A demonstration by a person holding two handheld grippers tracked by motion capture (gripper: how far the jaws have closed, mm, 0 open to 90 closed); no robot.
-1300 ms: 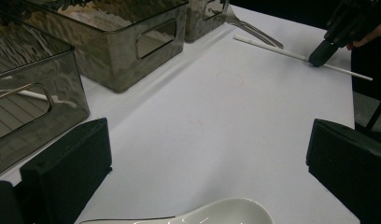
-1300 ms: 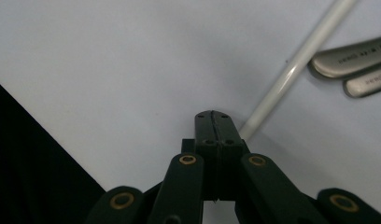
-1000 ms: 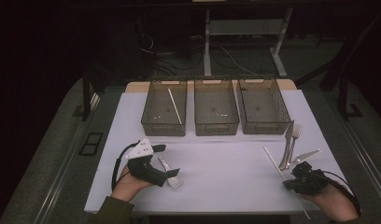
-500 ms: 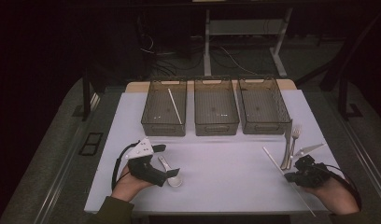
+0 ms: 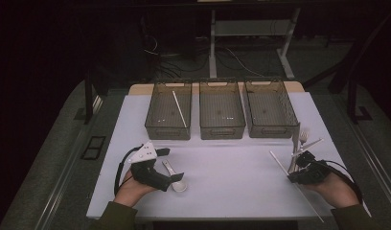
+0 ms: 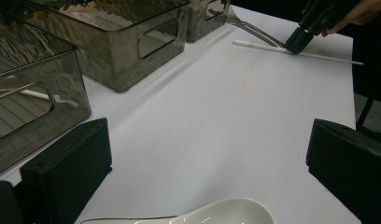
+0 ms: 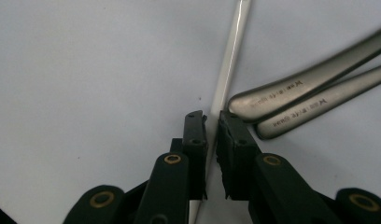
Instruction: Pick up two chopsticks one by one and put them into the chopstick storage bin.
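At the left of the white mat (image 5: 232, 177), near its front edge, the left gripper (image 5: 170, 165) lay low with its jaws spread wide and nothing between them; a white ceramic spoon (image 5: 176, 182) rested on the mat just under that gap, its bowl showing at the bottom of the left gripper view (image 6: 226, 213). Along the back edge stood three clear bins, the left bin (image 5: 168, 110) holding one white chopstick (image 5: 179, 108), the middle bin (image 5: 221, 110) and the right bin (image 5: 271, 109) looking bare. Toward the right edge lay the thing in hand, a second white chopstick (image 5: 280, 164): thin, straight, glossy, flat on the mat and running slantwise from the middle toward the front right corner. The right gripper (image 5: 295, 167) had its jaws drawn almost together on either side of it, the stick (image 7: 229, 70) passing through the narrow slit between them; whether the pads already gripped it I could not tell for sure, but they seemed to pinch it. Just beside the right jaw lay two metal handles (image 7: 310, 95), part of a small heap of forks (image 5: 301, 139). The risk, as I judged it, was twofold: so slim and slick a stick could roll or pivot out of a shallow pinch once lifted, and the near handle sat close enough that the jaw might snag it and drag the cutlery along.
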